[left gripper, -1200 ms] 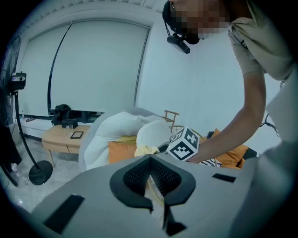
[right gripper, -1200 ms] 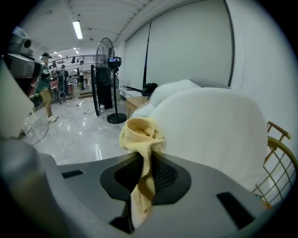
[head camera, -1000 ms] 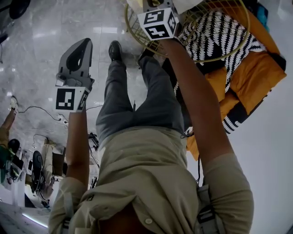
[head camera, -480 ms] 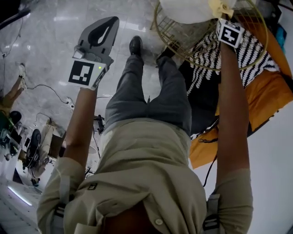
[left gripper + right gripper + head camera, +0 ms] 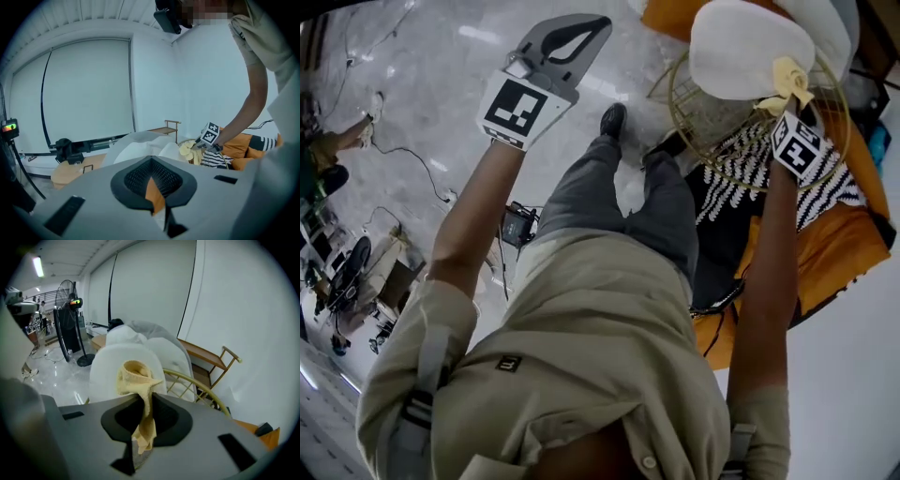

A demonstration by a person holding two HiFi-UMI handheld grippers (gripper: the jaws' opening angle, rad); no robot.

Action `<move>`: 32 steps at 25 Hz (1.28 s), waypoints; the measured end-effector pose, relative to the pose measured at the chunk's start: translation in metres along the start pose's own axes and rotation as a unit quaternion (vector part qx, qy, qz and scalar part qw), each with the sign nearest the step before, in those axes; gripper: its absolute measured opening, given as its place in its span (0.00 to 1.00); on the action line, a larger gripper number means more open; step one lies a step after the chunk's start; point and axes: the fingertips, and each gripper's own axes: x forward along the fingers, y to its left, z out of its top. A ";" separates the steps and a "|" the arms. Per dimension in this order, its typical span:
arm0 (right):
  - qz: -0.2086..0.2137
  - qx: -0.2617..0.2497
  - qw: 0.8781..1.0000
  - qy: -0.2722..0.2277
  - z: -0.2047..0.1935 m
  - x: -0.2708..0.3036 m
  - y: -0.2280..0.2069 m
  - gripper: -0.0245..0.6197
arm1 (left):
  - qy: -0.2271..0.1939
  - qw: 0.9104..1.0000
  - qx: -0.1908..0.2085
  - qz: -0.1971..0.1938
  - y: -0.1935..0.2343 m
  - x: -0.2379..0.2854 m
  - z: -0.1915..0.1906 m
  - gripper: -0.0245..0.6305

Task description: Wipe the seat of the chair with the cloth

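1. Presently, head view: the right gripper (image 5: 785, 105) reaches out to the chair (image 5: 703, 122), with the cloth (image 5: 787, 78) at the near edge of the white seat (image 5: 741, 47). The left gripper (image 5: 591, 26) is raised over the floor (image 5: 412, 56), well apart from the chair.
2. Left gripper view: the jaws are closed together with nothing between them. This gripper takes no part in the work.
3. Right gripper view: the jaws are clamped on the cloth, and a bunched end stands up in front of the seat. Contact between cloth and seat cannot be confirmed.
4. Assessment: the cloth is secured and brought to the seat. No wiped area is discernible, so wiping appears at most just begun, and the seat surface remains to be covered.
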 end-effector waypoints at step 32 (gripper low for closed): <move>0.048 0.120 0.949 -0.287 0.185 -0.461 0.073 0.10 | -0.156 0.976 0.037 -0.150 -0.048 -0.158 0.211 0.06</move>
